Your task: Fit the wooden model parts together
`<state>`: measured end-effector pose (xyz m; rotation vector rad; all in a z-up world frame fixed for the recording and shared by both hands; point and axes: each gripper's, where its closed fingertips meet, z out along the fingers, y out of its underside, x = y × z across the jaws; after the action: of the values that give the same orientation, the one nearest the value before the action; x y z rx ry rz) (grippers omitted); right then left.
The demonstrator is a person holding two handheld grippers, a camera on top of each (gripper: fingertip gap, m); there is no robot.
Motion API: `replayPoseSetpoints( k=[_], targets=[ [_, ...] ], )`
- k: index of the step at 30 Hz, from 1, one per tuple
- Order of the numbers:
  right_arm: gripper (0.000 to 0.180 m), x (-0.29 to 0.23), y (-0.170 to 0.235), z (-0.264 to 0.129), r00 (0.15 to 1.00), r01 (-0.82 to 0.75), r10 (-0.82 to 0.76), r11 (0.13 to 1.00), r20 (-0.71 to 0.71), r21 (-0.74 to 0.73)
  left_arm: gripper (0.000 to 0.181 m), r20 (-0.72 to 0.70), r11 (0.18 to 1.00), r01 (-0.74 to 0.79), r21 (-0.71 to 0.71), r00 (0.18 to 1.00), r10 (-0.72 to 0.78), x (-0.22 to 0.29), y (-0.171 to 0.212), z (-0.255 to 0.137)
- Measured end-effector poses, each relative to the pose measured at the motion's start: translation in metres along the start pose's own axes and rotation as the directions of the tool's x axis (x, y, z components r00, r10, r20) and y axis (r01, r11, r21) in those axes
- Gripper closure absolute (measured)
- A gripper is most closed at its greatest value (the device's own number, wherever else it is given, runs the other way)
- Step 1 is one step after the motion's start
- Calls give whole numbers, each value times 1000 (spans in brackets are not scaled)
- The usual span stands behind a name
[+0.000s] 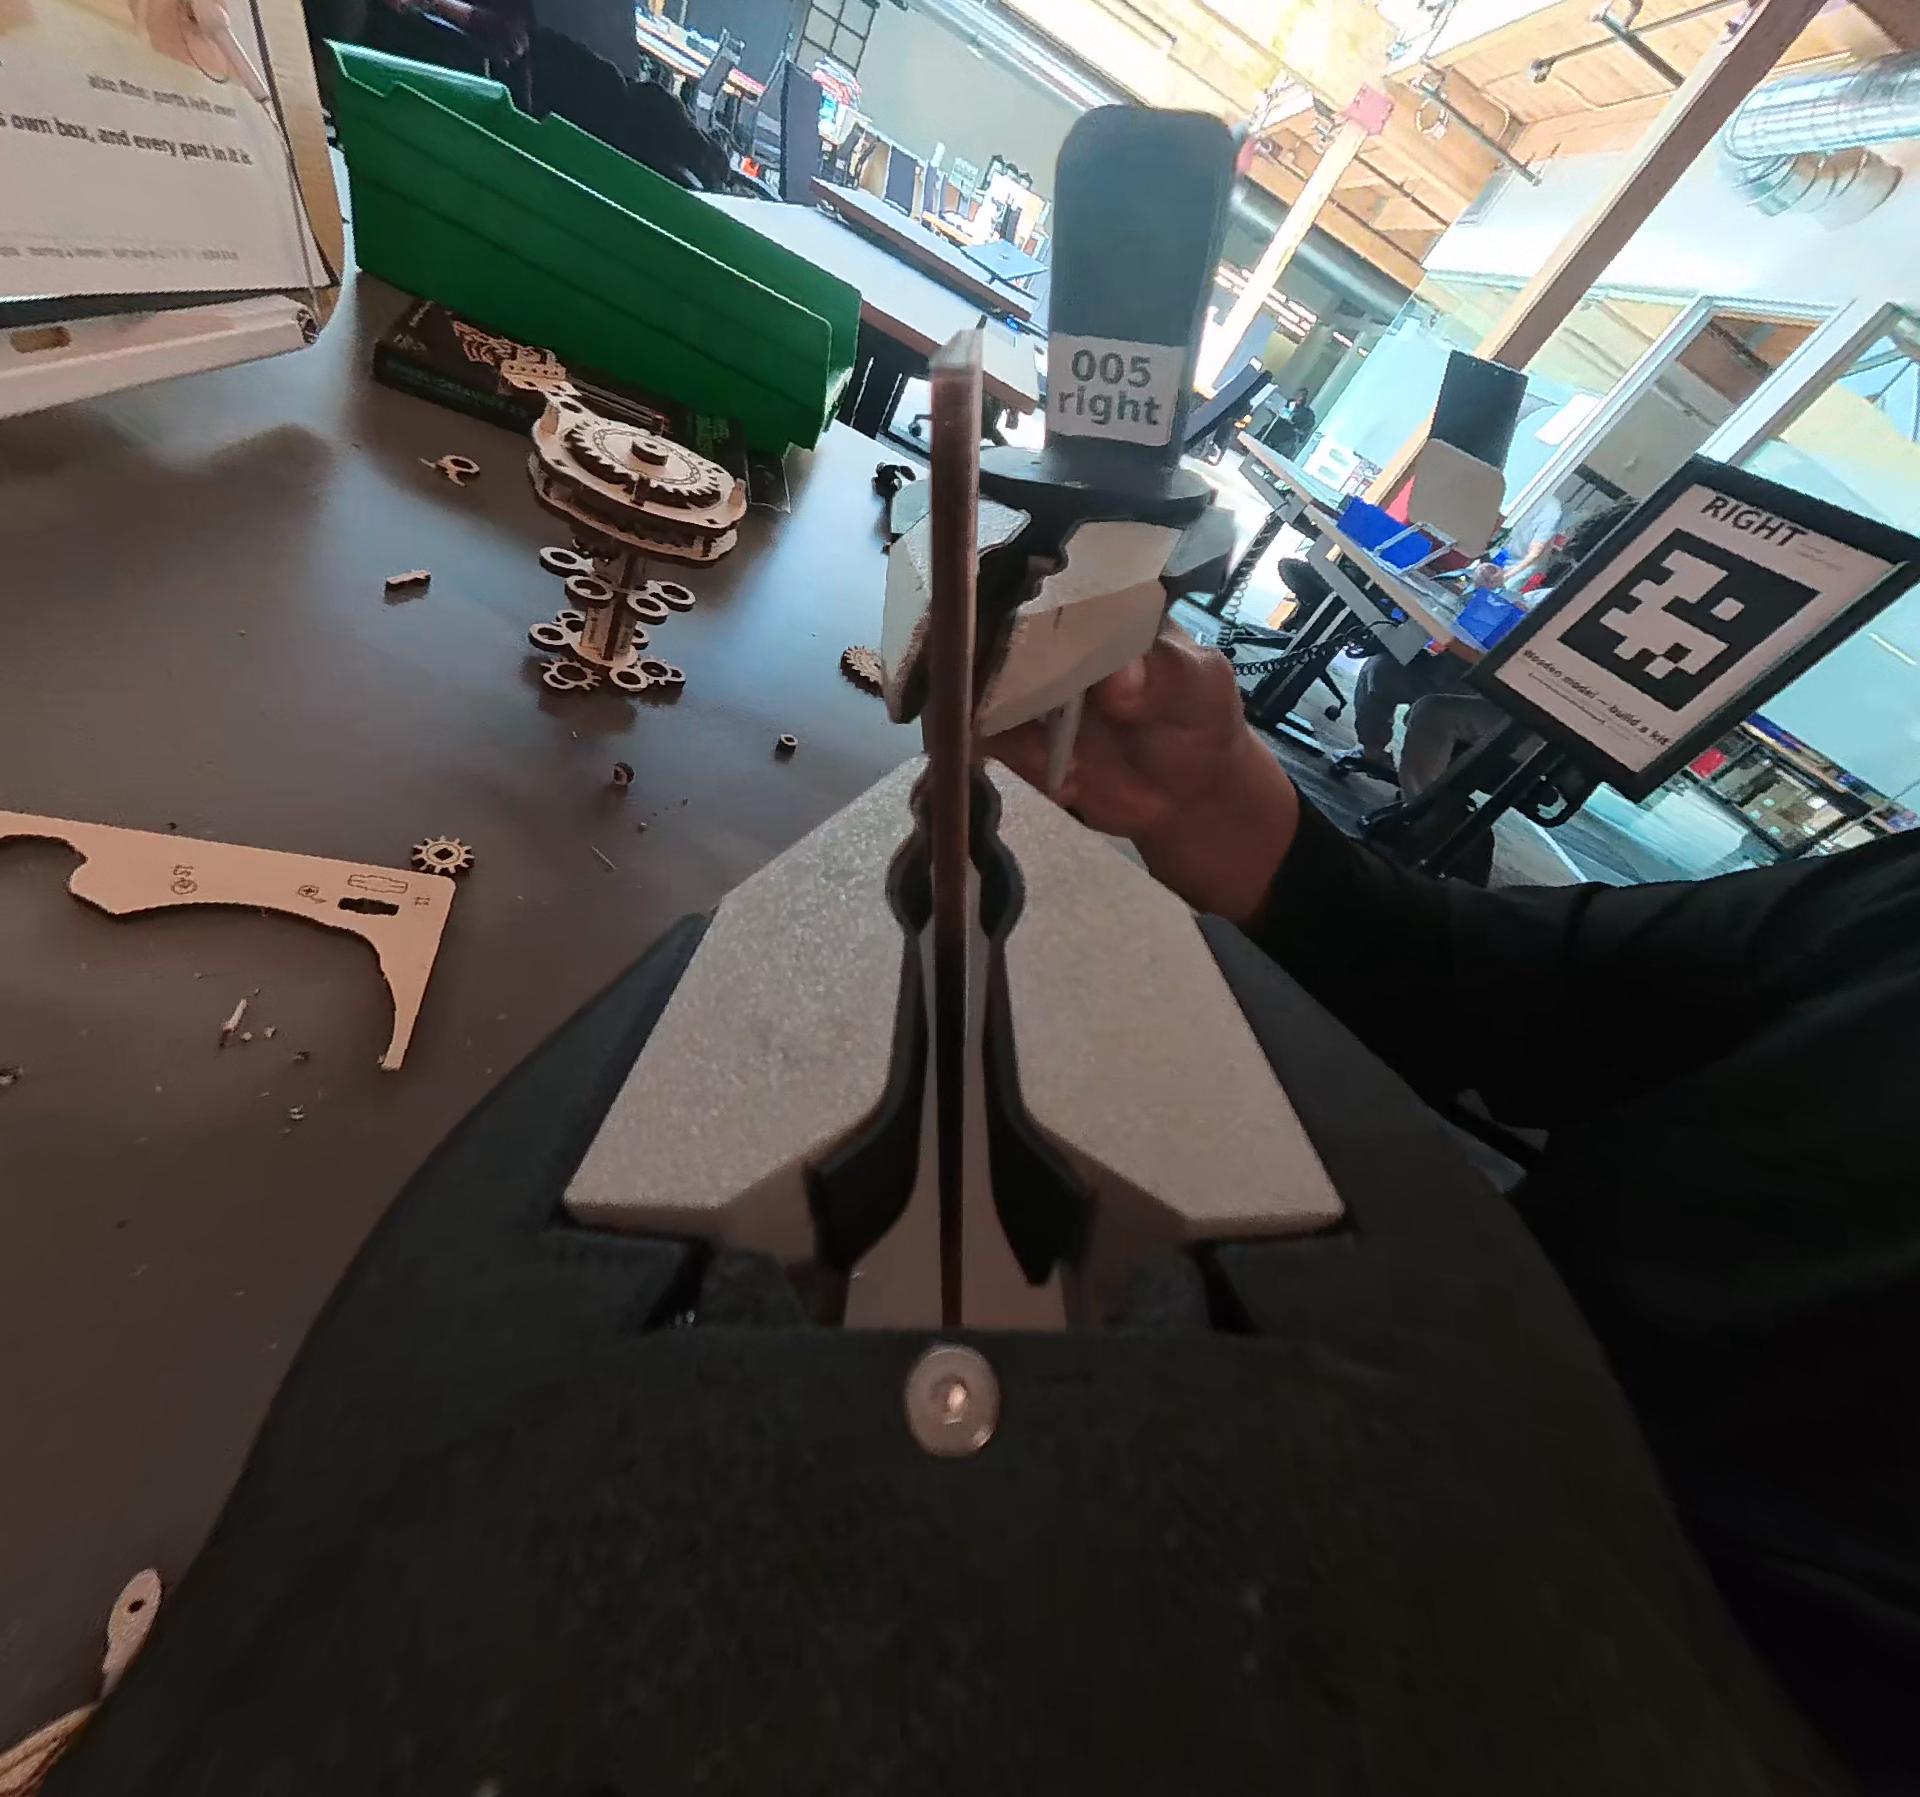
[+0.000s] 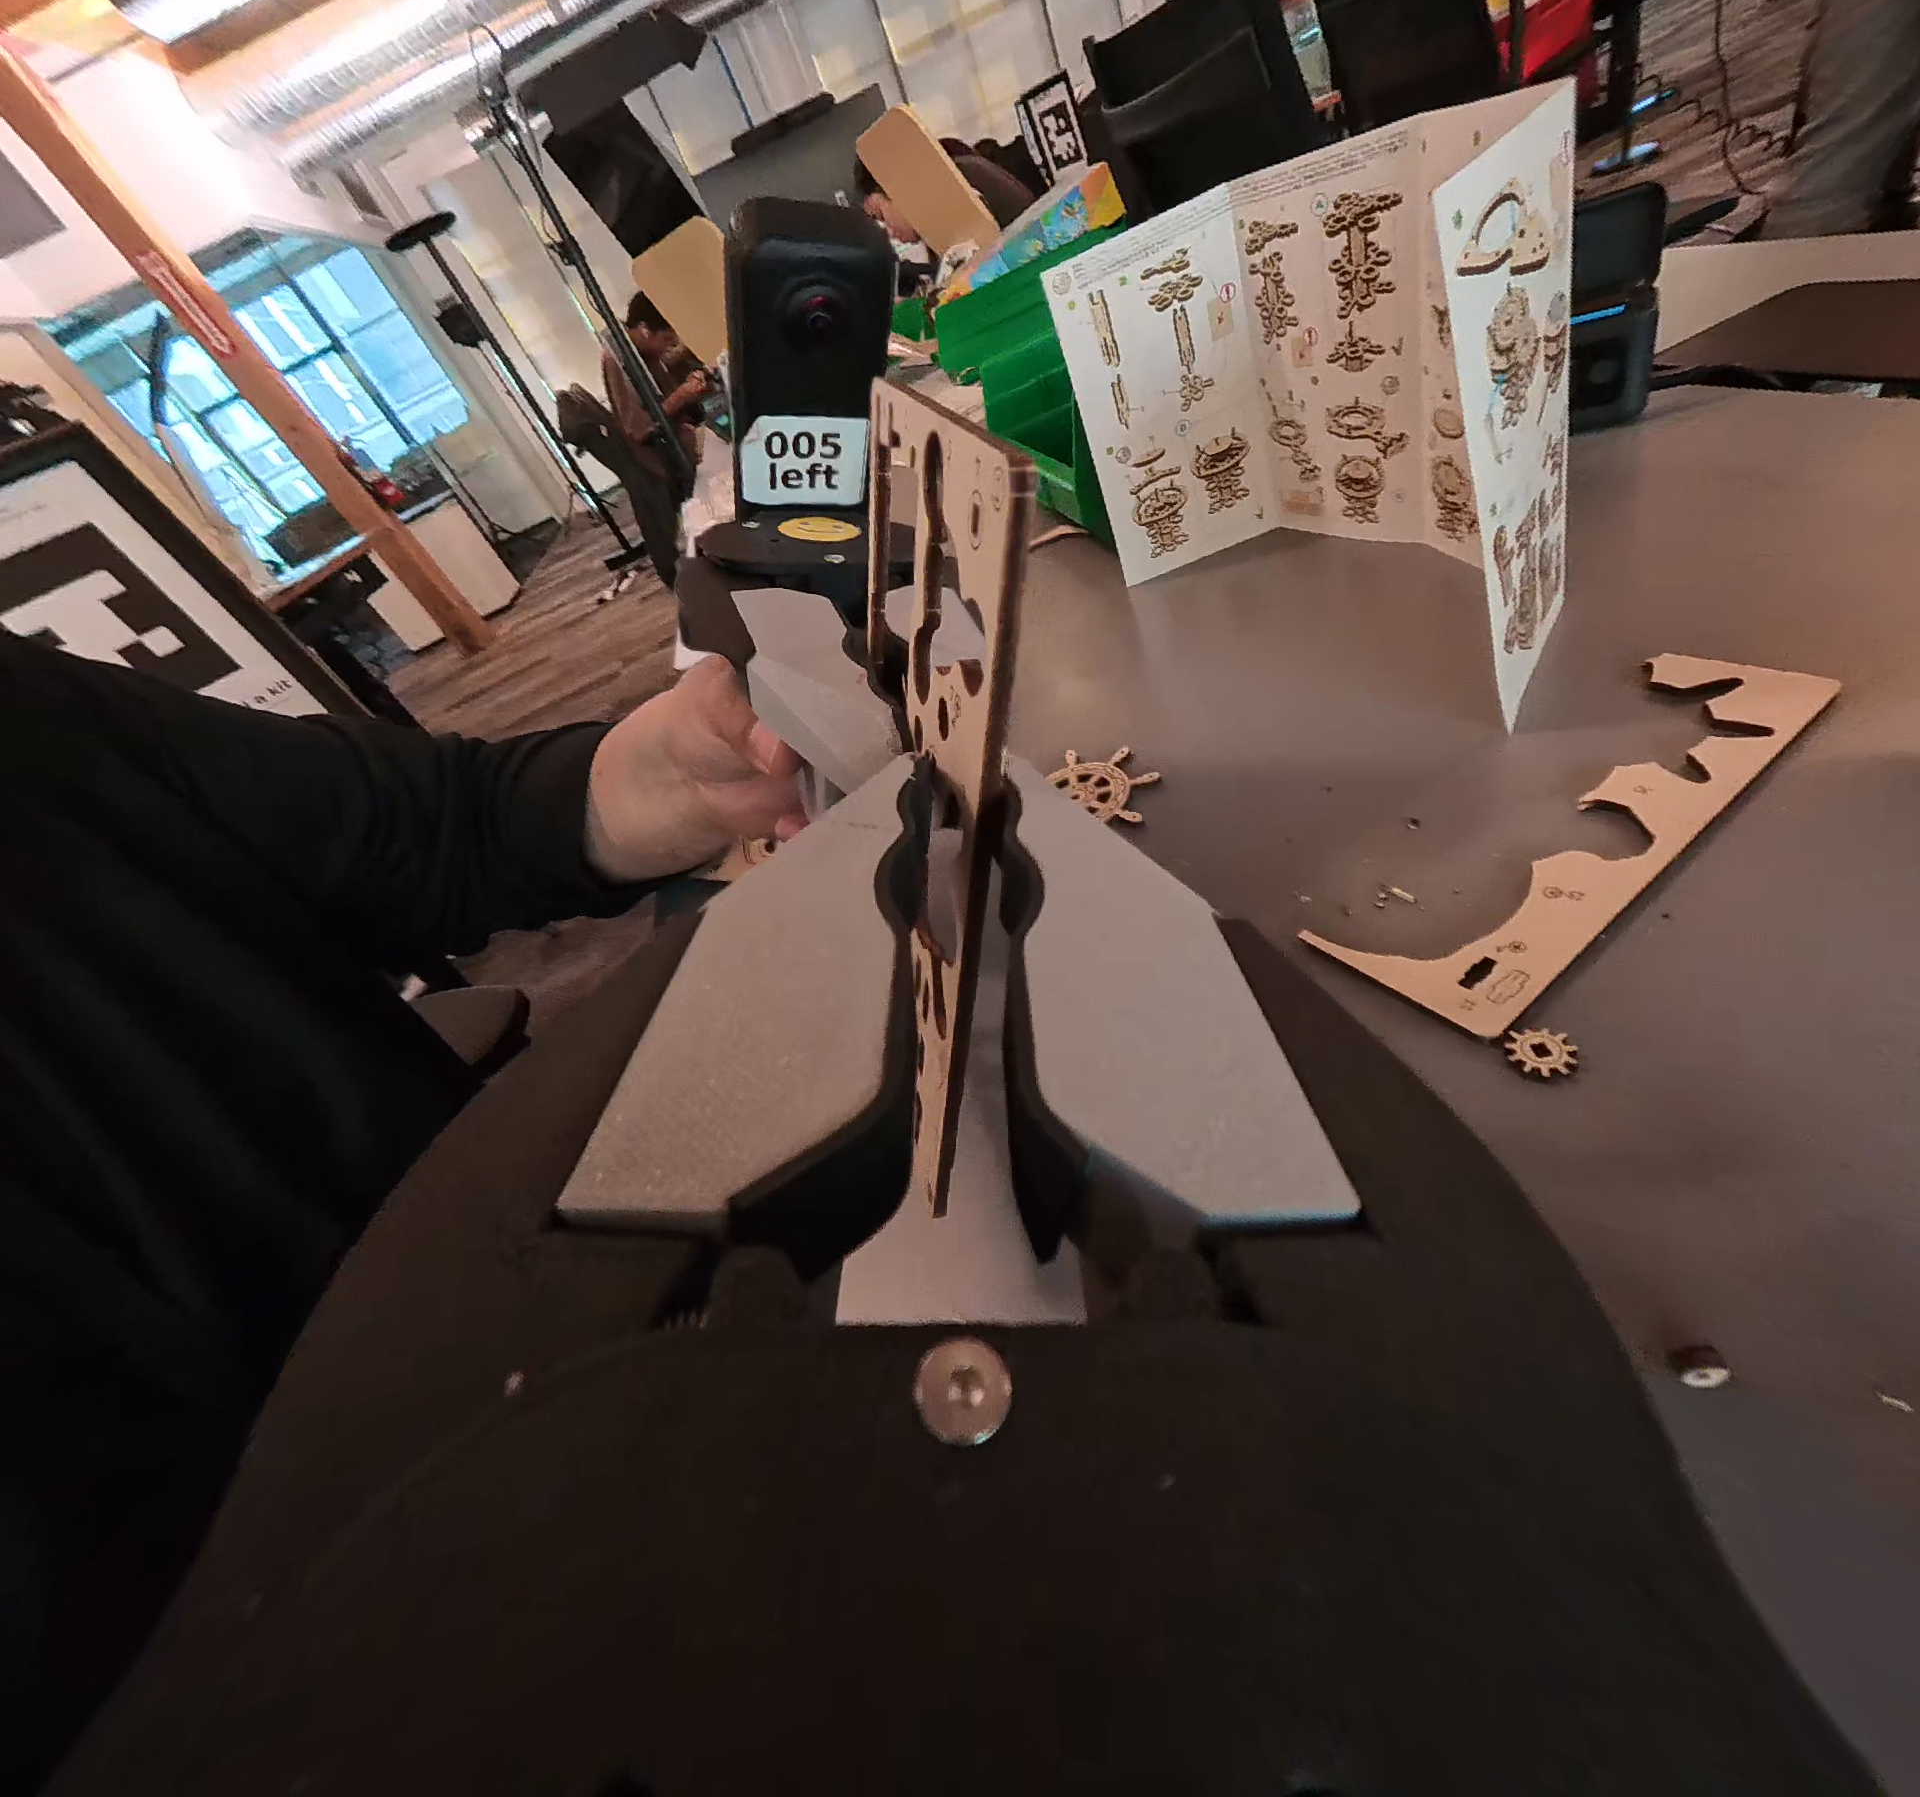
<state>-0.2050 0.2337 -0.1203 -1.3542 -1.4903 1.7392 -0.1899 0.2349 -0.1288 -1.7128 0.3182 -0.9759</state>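
Note:
Both grippers are shut on one thin wooden part sheet (image 2: 982, 542) with cut-out holes, held upright above the table. In the left wrist view the sheet (image 1: 951, 521) is edge-on between my left gripper (image 1: 951, 797) fingers. My right gripper (image 1: 940, 667) clamps it from the far side, held by a hand. In the right wrist view my right gripper (image 2: 961, 797) grips the sheet's near part and my left gripper (image 2: 894, 698) its far part. A partly built wooden gear model (image 1: 623, 511) stands on the table to the left.
Dark table (image 1: 260, 667) with a leftover cut sheet (image 1: 260, 900), a small gear (image 1: 442, 856) and wood scraps. Green bins (image 1: 582, 251) and a white box (image 1: 145, 116) stand behind. A folded instruction leaflet (image 2: 1330, 376), a ship-wheel part (image 2: 1101, 783) and a marker sign (image 1: 1694, 625) are nearby. The grippers are tip to tip, or close to it. Left tips and right tips are each some 15 cm from the partly built wooden gear model (image 1: 623, 511).

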Motion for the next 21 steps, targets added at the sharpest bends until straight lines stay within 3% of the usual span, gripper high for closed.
replayPoseSetpoints(
  k=[9,15,21],
  targets=[
    [176,-1,-2,-2,992,-100,97,994,85,42,180,-1,1000,15,20,1000,-15,0,-1,2],
    [170,11,1,-2,999,-42,43,999,-17,18,180,73,1000,-16,18,997,14,-9,1,2],
    [171,10,3,-3,999,-47,47,999,0,12,180,96,998,-59,-8,994,59,-8,4,3]
  ],
)
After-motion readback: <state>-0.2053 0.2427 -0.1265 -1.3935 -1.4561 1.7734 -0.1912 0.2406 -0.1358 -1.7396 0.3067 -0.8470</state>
